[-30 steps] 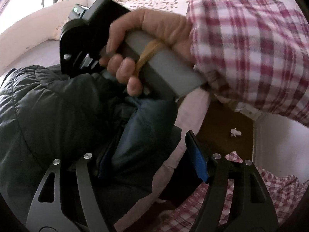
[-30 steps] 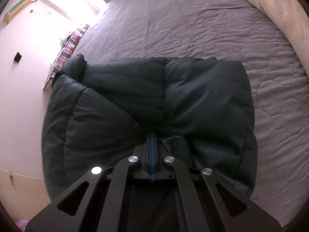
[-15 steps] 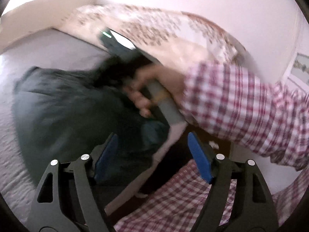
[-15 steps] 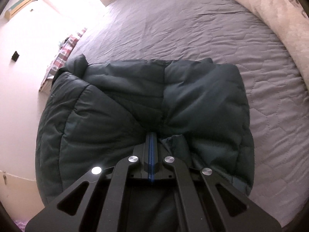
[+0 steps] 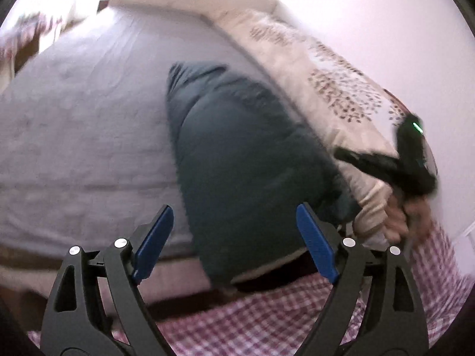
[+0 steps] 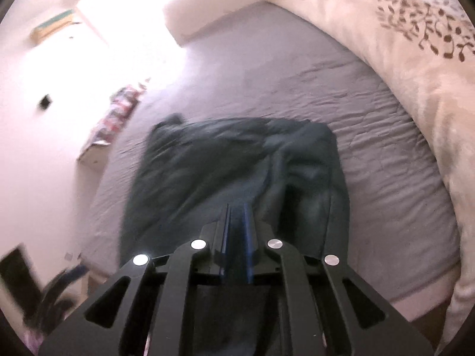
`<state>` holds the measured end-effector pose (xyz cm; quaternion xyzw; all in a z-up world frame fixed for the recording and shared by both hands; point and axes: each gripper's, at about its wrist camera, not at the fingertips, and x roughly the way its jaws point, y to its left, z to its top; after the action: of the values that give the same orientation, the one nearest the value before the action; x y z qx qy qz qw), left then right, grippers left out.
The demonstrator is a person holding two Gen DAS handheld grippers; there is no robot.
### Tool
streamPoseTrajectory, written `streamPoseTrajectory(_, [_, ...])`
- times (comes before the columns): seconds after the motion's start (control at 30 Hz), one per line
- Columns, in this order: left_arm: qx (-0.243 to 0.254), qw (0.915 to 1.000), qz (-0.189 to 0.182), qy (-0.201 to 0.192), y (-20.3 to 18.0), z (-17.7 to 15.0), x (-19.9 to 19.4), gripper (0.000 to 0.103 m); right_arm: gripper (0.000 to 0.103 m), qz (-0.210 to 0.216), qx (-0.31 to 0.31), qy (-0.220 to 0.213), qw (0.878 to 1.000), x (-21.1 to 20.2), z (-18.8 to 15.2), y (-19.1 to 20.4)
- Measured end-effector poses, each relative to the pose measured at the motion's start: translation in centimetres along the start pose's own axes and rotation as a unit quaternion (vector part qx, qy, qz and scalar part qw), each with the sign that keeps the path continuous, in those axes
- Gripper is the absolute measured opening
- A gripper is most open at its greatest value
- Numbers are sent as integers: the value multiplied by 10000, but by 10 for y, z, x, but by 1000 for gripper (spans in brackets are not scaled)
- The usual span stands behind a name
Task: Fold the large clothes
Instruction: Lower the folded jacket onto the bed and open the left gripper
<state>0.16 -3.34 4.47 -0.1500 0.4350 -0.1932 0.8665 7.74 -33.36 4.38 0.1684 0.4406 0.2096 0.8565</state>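
Now your left gripper (image 5: 234, 237) is spread, empty; right gripper (image 6: 236, 222) looks closed, contents unclear. Jacket (image 6: 231, 172) at 12 o'clock lies folded; prob. near done.

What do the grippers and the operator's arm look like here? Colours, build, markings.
Both grippers are black. The left gripper has truss-like cut-out fingers with silver rivets and blue pads. The right gripper has the same build; its body shows a small green light in the left wrist view. The hand is bare, with a red-and-white checked sleeve.
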Motion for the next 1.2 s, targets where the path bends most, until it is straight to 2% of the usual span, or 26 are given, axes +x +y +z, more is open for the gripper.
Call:
streamPoseTrajectory(0.07, [-235, 9996, -33, 164, 9, -8, 6, 84, 10, -53, -156, 72, 9998, -8, -27, 2])
streamPoseTrajectory(0.17, [-411, 9984, -17, 400, 12, -21, 15, 84, 10, -484, -250, 242, 9982, -5, -61, -7])
streamPoseTrajectory(0.3, [-394, 9983, 46, 435, 12, -23, 22, 84, 10, -724, 42, 459, 9963, 11, -87, -31])
streamPoseTrajectory(0.4, [-514, 9980, 1, 374, 16, -22, 18, 84, 10, -748, 210, 548, 9955, 22, -91, -40])
streamPoseTrajectory(0.53, [-769, 9966, -54, 298, 24, -19, 16, 89, 10, -821, 88, 593, 9948, 31, -92, -40])
streamPoseTrajectory(0.73, [-608, 9976, 250, 205, 22, -15, 16, 89, 10, -767, 155, 556, 9954, 36, -101, -45])
streamPoseTrajectory(1.2, [-293, 9968, 689, 268, 17, -18, 17, 89, 10, -997, 225, 604, 9929, 39, -104, -38])
